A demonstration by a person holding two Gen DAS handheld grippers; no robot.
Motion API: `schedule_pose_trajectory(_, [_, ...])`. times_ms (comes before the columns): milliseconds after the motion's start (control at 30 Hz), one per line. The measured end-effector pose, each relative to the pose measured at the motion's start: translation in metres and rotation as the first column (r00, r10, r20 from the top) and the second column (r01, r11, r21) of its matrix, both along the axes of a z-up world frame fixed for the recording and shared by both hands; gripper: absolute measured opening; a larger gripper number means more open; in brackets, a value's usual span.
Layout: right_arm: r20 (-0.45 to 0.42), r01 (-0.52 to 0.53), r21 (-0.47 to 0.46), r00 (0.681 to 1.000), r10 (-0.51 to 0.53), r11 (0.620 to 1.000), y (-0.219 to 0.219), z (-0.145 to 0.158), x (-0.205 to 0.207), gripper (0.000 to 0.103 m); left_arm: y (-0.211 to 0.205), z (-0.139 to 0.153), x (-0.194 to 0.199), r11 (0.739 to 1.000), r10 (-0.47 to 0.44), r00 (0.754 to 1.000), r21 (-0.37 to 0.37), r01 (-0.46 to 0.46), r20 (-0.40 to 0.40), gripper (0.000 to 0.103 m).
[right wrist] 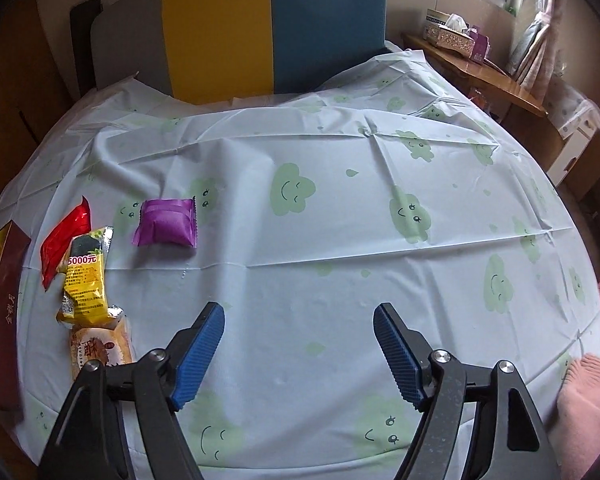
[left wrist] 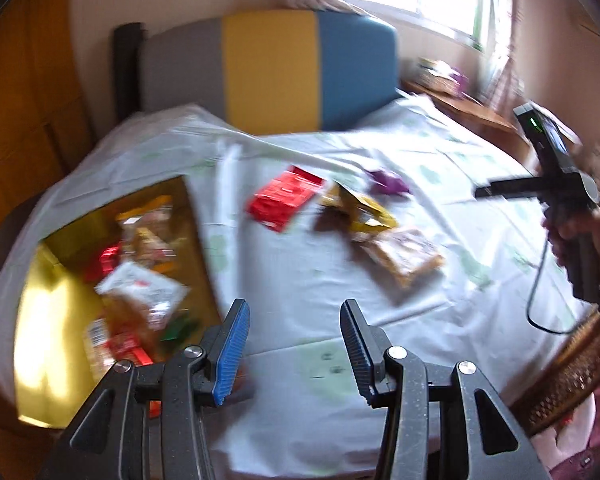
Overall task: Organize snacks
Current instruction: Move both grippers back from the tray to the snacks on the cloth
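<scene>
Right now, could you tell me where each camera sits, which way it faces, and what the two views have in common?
Left wrist: on the left gripper, looking down across the table at the gold box of snacks and loose packets; its two fingers and the person's other hand holding the right gripper show.
Right wrist: on the right gripper, looking down at the tablecloth; its open fingers and a pink sleeve show.
Shared: the purple packet, red packet, yellow packet and striped chair.

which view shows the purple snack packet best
The right wrist view: the purple snack packet lies sharp and whole on the tablecloth, its crimped edges clear. In the left wrist view the same packet is only a small, motion-blurred purple shape beyond the yellow packet.
</scene>
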State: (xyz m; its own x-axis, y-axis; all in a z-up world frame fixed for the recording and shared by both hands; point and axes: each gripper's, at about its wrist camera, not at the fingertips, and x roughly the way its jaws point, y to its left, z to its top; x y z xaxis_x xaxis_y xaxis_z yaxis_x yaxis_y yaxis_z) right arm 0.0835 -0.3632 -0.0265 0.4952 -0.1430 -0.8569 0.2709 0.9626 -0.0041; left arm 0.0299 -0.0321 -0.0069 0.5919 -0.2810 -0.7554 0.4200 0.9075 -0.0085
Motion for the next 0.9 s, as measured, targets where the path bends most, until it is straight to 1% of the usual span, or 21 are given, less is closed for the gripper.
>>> schedule_pose_trajectory(33, [0.002,0.001,0.003,1.000,-0.001,1.000,-0.001,0.001,0.000,0.078,-0.008,-0.003,0.002,1.000,-0.027,0.999,0.004,0.027,-0.020,0.048])
schedule_pose_trajectory(200, [0.015,-0.001,0.003,1.000,0.001,1.000,-0.001,0.004,0.000,0.078,-0.037,-0.016,0.007,0.992,-0.121,0.990,0.032,0.123,-0.069,0.048])
schedule_pose_trajectory(333, [0.027,-0.002,0.006,1.000,0.002,1.000,0.000,0.007,-0.002,0.079,-0.057,-0.024,0.012,0.981,-0.178,0.980,0.059,0.183,-0.089,0.048])
schedule_pose_trajectory(400, [0.033,-0.002,0.007,0.999,0.002,1.000,0.000,0.009,-0.002,0.079,-0.066,-0.029,0.018,0.977,-0.202,0.973,0.046,0.208,-0.113,0.048])
schedule_pose_trajectory(467, [0.041,-0.003,0.012,0.999,0.002,1.000,-0.001,0.011,-0.003,0.079,-0.073,-0.031,0.024,0.976,-0.211,0.970,0.034,0.216,-0.120,0.048])
schedule_pose_trajectory(633, [0.057,-0.007,0.014,0.998,0.007,1.000,-0.001,0.015,-0.004,0.083,-0.090,-0.032,0.043,0.971,-0.240,0.960,-0.042,0.237,-0.143,0.048])
schedule_pose_trajectory(900, [0.070,-0.020,0.025,0.997,0.018,0.999,0.001,0.018,-0.004,0.084,-0.116,-0.042,0.073,0.961,-0.272,0.945,-0.097,0.258,-0.181,0.049])
